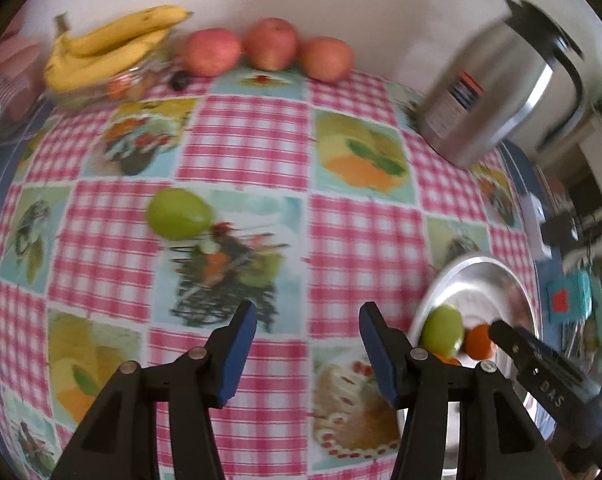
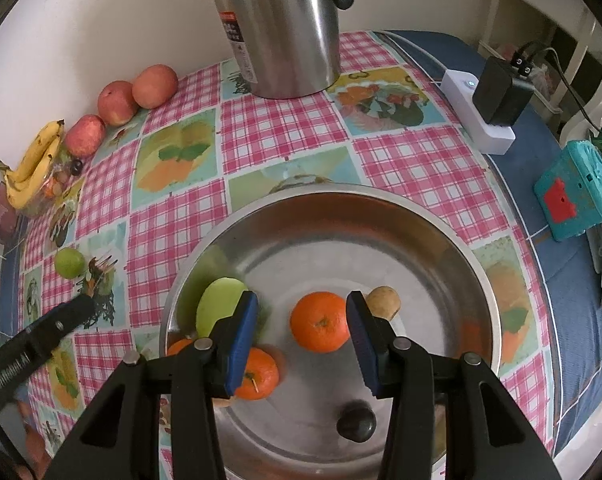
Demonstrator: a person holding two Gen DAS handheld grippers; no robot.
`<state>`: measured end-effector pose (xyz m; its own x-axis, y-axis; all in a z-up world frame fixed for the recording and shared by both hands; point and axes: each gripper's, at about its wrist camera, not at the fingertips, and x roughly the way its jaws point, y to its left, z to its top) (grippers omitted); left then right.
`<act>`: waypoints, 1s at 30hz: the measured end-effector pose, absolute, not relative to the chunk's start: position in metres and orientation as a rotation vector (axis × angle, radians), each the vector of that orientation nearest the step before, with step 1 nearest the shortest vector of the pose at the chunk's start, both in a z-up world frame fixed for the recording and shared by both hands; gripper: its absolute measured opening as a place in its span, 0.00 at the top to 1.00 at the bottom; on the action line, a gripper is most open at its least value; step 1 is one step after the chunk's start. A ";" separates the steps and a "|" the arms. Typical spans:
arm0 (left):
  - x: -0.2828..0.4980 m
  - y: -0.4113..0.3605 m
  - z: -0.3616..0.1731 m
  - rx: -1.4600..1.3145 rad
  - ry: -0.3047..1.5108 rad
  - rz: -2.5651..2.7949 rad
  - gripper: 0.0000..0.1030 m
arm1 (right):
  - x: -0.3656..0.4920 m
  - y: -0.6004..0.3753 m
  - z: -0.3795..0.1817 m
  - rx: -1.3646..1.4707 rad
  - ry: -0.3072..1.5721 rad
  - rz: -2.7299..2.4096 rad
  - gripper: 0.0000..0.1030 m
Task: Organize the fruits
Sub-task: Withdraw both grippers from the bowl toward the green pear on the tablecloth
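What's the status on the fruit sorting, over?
Left gripper open, empty, above tablecloth. Right gripper open over steel bowl. Green fruit loose on table, path clear.

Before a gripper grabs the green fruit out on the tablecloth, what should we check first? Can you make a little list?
1. Left gripper open and holding nothing: ok.
2. Green fruit alone on the tablecloth, nothing touching it: ok.
3. Left gripper lined up with it: not ok, the fruit lies ahead and off to the left.
4. Right gripper open, holding nothing, over the metal bowl: ok.
5. Room in the bowl beside the oranges: ok.
6. Whether the fruit is soft or slippery: cannot tell.
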<state>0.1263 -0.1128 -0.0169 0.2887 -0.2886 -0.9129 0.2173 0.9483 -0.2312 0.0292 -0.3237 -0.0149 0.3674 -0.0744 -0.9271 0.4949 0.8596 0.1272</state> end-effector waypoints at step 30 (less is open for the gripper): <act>0.141 -0.047 -0.001 -0.088 1.094 -0.045 0.00 | 0.038 -0.303 -0.002 0.371 1.086 -0.377 0.09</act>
